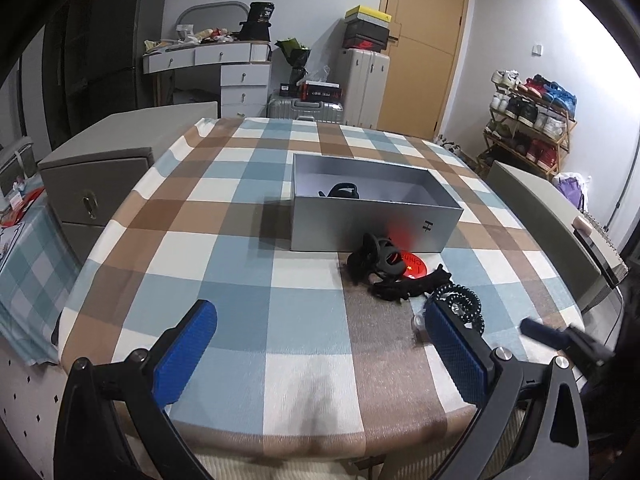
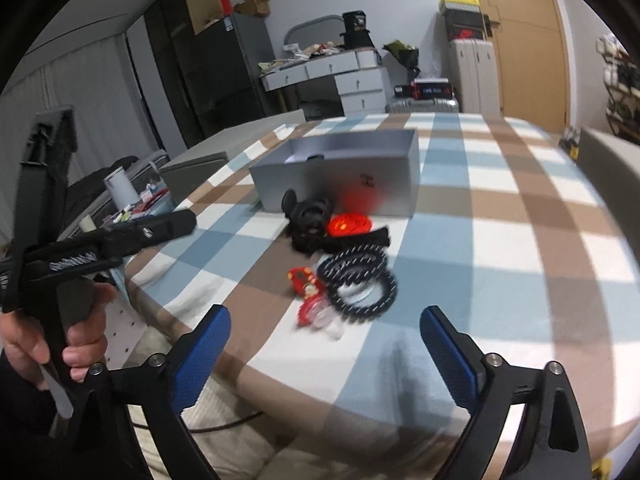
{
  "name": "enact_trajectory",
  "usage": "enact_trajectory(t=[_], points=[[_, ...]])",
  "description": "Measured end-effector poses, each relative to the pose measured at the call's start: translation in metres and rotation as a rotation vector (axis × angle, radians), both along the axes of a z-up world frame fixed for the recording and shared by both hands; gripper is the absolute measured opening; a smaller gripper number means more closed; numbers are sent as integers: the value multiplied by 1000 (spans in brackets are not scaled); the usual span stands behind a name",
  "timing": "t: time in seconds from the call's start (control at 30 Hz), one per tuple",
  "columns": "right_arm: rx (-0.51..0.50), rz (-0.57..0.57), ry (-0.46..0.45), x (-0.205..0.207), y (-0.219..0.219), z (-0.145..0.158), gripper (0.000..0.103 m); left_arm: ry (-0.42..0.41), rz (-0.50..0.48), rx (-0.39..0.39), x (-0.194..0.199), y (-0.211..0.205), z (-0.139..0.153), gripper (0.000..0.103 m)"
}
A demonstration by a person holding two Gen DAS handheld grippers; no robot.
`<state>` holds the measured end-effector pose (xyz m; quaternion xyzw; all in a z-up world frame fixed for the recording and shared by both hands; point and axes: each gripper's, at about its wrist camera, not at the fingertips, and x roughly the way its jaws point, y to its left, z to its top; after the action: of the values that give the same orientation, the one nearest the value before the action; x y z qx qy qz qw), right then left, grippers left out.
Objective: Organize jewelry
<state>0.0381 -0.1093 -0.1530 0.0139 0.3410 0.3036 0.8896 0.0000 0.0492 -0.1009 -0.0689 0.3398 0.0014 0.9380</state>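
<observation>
both grippers wide open, holding nothing: left gripper at lower frame, right gripper too. grey box mid-table, black clip touching its front, coil hair ties just below centre on the checked cloth.

This is looking like a lived-in room of a home: a shoe rack is holding rows of sneakers beside a wooden door, suitcases are standing against the wall, a cluttered white dressing desk is sitting behind, and a checked cloth is covering the table.
</observation>
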Motion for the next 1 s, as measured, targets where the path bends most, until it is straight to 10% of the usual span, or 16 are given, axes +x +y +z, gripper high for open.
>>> enact_trajectory(t=[0.43,1.0], points=[[-6,-61,10,-2,14,-11,72,19,2,-18,-4,9,-4,101],[-83,-59,-4,-1,28,-21,14,61,4,-21,-3,13,-13,101]])
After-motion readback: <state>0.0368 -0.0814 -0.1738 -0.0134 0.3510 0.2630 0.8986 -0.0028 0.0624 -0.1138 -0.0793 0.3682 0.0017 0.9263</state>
